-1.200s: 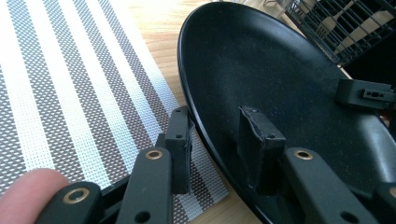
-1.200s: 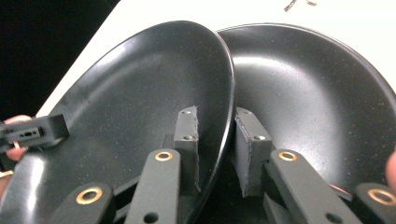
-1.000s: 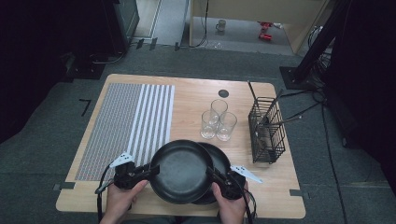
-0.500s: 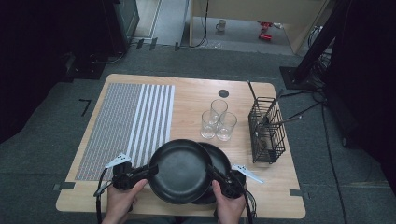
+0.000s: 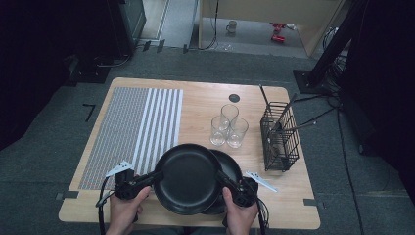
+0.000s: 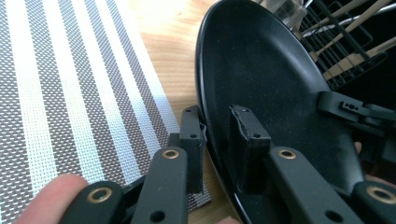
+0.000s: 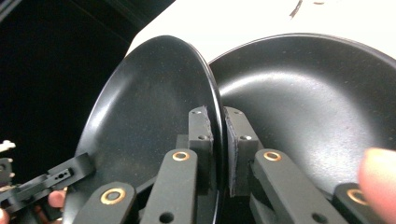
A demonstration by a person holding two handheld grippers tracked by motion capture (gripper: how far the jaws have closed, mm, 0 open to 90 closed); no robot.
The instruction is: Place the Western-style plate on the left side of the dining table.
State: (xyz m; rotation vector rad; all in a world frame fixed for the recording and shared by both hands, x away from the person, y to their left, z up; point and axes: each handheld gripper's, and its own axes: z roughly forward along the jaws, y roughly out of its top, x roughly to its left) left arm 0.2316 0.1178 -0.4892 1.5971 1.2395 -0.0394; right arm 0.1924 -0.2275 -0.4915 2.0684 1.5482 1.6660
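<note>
Gripping from both sides, the person holds the upper black plate (image 5: 188,178) — the left gripper (image 5: 155,177) pinches its left rim, the right gripper (image 5: 221,177) its right rim. Both sets of jaws have just been closing, and each now has the rim clamped between its pads. This plate sits over a second black plate (image 5: 230,166) lying on the wooden table (image 5: 205,100) near its front edge, beside the striped placemat (image 5: 132,129). Three glasses (image 5: 227,128) and a wire basket (image 5: 279,142) stand behind.
</note>
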